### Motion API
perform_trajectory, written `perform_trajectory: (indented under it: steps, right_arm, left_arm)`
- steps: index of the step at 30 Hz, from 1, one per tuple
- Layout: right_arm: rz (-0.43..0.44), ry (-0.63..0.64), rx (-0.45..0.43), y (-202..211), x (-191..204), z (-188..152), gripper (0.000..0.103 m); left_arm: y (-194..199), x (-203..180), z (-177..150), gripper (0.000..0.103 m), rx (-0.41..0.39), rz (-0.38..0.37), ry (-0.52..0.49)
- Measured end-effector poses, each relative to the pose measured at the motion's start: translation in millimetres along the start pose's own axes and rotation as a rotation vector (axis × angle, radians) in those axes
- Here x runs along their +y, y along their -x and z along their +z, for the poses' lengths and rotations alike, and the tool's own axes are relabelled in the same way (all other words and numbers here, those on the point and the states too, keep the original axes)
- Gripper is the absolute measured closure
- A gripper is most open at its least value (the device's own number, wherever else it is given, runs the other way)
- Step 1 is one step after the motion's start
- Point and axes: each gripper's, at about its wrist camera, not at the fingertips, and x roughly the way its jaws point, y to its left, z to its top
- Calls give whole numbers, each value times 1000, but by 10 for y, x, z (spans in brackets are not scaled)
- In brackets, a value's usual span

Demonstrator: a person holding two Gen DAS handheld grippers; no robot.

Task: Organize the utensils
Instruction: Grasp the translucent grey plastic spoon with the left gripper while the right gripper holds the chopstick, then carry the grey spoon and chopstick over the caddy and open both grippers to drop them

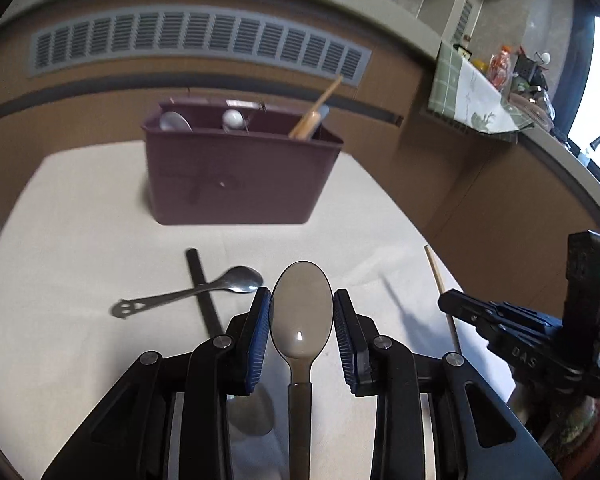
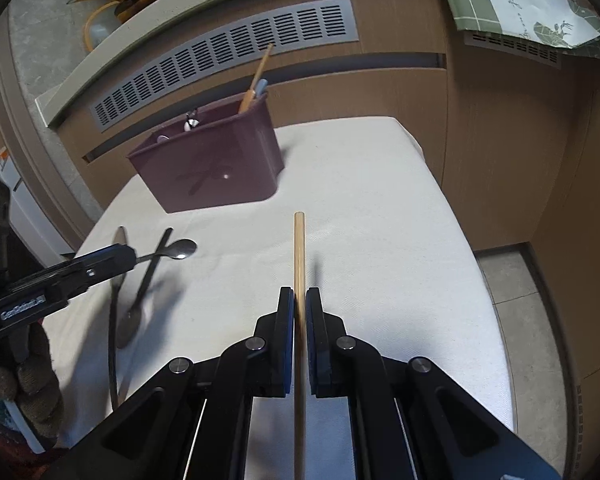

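In the left wrist view my left gripper (image 1: 301,314) is shut on the bowl of a grey-brown plastic spoon (image 1: 301,344). Its blue pads (image 1: 260,320) press on both edges of the bowl, and the handle runs back between the fingers. The spoon hangs above the white table (image 1: 80,220). My right gripper (image 2: 300,300) is shut on a wooden chopstick (image 2: 299,248) that points forward over the table. A purple utensil caddy (image 1: 236,176) stands at the far side and holds a spoon, a white-headed utensil and a wooden-handled one.
On the table lies a metal spoon (image 1: 236,280) with a face-shaped handle end. It crosses a dark spoon (image 2: 140,292). The right gripper (image 1: 446,304) shows at the right edge of the left wrist view. A brown cabinet with a grey vent (image 1: 196,40) stands behind the table.
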Motion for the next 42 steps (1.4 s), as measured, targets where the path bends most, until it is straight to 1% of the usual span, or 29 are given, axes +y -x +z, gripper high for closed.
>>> perform_trajectory:
  steps: [2, 6, 10, 14, 15, 17, 18, 19, 20, 21, 22, 23, 25, 26, 29, 32, 34, 38, 42]
  right_arm:
    - [10, 5, -12, 29, 56, 26, 97]
    - [20, 14, -30, 77, 146, 88, 97]
    - [9, 25, -30, 79, 188, 116, 97]
    - [2, 30, -44, 84, 213, 154, 97]
    - [2, 30, -56, 97, 222, 186, 97]
    - [12, 30, -99, 168, 250, 288, 97]
    - [23, 42, -140, 255, 290, 397, 97]
    - [34, 68, -190, 368, 355, 545, 97]
    - [38, 90, -222, 448, 405, 663, 97]
    - [43, 123, -275, 585, 492, 874, 97]
    - [49, 143, -315, 691, 555, 1044, 97]
    - [65, 169, -373, 841, 647, 1310, 97]
    - [76, 195, -468, 1026, 777, 1718, 97]
    - [78, 203, -505, 1069, 842, 1887, 97]
    - [92, 203, -562, 1032, 962, 2247, 97]
    - [91, 208, -589, 804, 1054, 2429, 97]
    - [91, 207, -592, 612, 1109, 2455, 97]
    - [97, 198, -597, 279, 1126, 2438, 97]
    - [98, 191, -572, -28, 1130, 2405, 97]
  left_arm:
    - [140, 14, -13, 71, -35, 22, -14]
    - [316, 105, -34, 71, -82, 32, 13]
    - [380, 233, -17, 71, -102, 43, 32]
    - [429, 243, 61, 71, -125, 54, 28]
    - [482, 241, 141, 71, -145, 53, 19]
    - [656, 214, 355, 72, -209, 40, 3]
    - [743, 194, 472, 72, -242, 32, -10]
    - [903, 154, 684, 75, -295, 24, -37]
    - [1028, 127, 860, 75, -338, 16, -52]
    - [1119, 112, 1001, 75, -370, 8, -59]
    - [1256, 94, 1240, 75, -415, -12, -67]
    - [1329, 87, 1406, 75, -438, -28, -69]
    - [1414, 115, 1724, 75, -481, -47, -63]
    - [1416, 138, 1840, 75, -490, -48, -63]
    - [1306, 249, 2094, 75, -489, -46, -48]
    - [1103, 433, 2225, 75, -455, -61, -6]
    - [950, 543, 2268, 75, -435, -65, 12]
    - [644, 671, 2277, 75, -383, -62, 18]
    - [411, 815, 2265, 75, -344, -58, 40]
